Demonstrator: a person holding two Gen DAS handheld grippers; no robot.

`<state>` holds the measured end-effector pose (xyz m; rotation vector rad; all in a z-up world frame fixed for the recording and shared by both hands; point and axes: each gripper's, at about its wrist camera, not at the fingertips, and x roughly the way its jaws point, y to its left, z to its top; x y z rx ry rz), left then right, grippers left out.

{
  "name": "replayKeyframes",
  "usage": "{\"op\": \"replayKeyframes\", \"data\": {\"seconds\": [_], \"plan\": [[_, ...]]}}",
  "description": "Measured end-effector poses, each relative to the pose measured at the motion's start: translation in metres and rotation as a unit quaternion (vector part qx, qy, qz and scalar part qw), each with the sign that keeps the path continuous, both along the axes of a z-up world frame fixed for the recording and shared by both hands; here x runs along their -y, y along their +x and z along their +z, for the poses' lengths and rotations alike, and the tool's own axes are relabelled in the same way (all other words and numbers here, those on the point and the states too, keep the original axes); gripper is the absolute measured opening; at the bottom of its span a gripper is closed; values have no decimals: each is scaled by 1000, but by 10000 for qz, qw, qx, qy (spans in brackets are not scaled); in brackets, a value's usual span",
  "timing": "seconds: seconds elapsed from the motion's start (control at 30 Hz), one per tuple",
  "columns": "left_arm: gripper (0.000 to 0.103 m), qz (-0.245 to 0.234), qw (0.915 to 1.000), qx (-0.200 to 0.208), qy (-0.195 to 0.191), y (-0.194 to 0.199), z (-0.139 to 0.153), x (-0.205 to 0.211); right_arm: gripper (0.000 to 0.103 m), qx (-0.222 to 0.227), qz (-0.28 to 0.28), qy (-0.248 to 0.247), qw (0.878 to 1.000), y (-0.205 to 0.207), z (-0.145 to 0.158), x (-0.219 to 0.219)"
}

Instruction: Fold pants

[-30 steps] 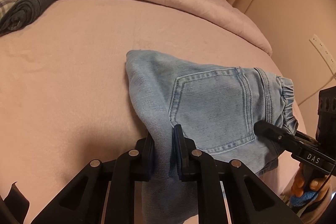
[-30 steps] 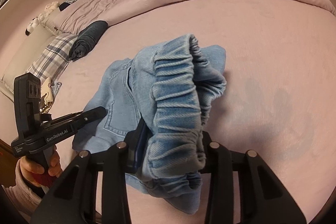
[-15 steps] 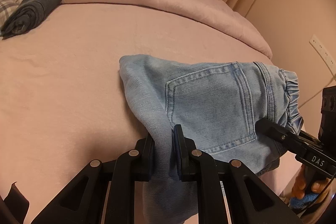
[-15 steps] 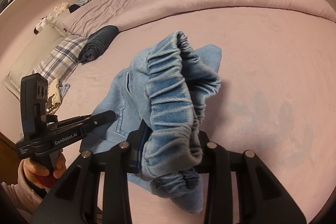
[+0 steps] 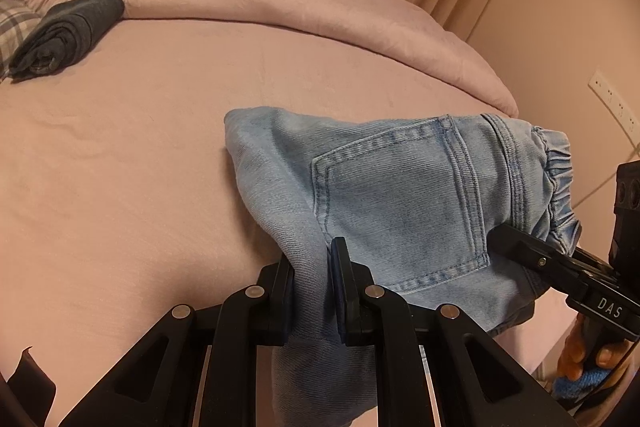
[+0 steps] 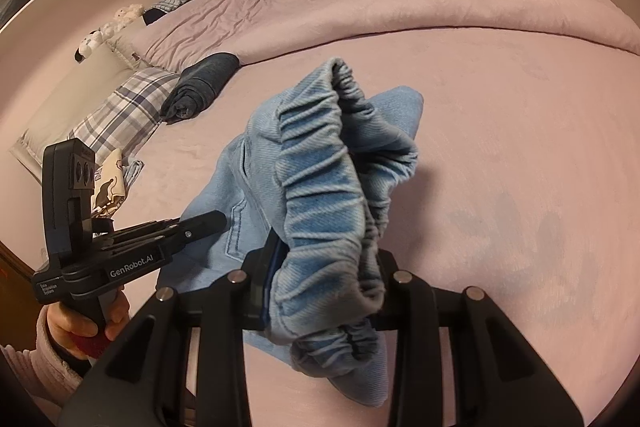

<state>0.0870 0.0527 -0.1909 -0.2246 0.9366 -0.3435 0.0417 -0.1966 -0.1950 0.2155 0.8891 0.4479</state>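
Left wrist: pants (image 5: 400,203) between jaws

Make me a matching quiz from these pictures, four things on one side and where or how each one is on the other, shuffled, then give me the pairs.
Things:
1. jeans
2. dark roll
3. plaid pillow
4. duvet

States:
A. bunched along the far side of the bed
B. lying alone on the sheet, rolled up
C. clamped in both grippers
D. at the head of the bed, beside the rolled garment

Pairs: 1-C, 2-B, 3-D, 4-A. The left gripper pinches a denim fold; the right gripper holds the elastic waistband.
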Motion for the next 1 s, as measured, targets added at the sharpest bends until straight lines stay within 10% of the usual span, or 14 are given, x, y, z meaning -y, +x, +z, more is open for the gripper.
{"op": "replayKeyframes", "data": {"seconds": [1.0], "plan": [[13,55,9986,495,187,8,25,0,34,553,196,-36,9983,18,29,-4]]}}
